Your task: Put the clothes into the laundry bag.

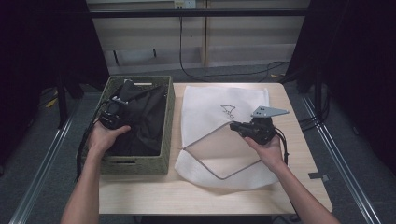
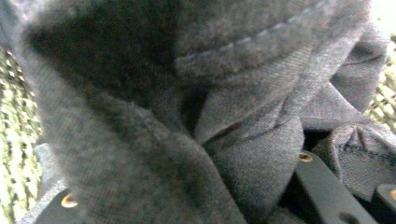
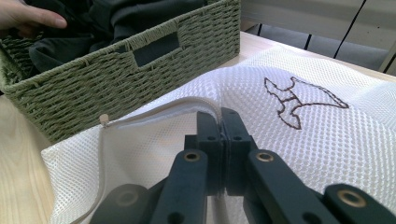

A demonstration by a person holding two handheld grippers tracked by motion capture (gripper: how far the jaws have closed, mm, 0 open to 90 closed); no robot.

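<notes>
- Tongs on the left (image 1: 113, 113) are closed on a fold of the dark grey garment (image 1: 142, 116); the left gripper view shows the cloth bunched between the two black jaws, which stand a little apart with the fabric packed between them.
- Tongs on the right (image 3: 223, 122) are pinched tight on the zip edge of the white mesh bag (image 3: 299, 135), the two jaws pressed together with the white edge caught between them.
- Most of the dark grey garment lies inside the green woven basket (image 1: 169, 122), which stands on the left half of the counter (image 1: 187, 196); part of the cloth is drawn up above the basket rim near the left tongs.
- Just beside the basket, to its right, the white mesh bag lies flat on the counter, its mouth held up into an opening by the right tongs.
- A small brown stitched figure (image 3: 299, 100) marks the upper face of the bag, beyond the right tongs in the right gripper view.
- The person's left hand (image 1: 105, 137) grips the left tongs over the near part of the basket; the right hand (image 1: 271, 151) holds its tongs over the bag.
</notes>
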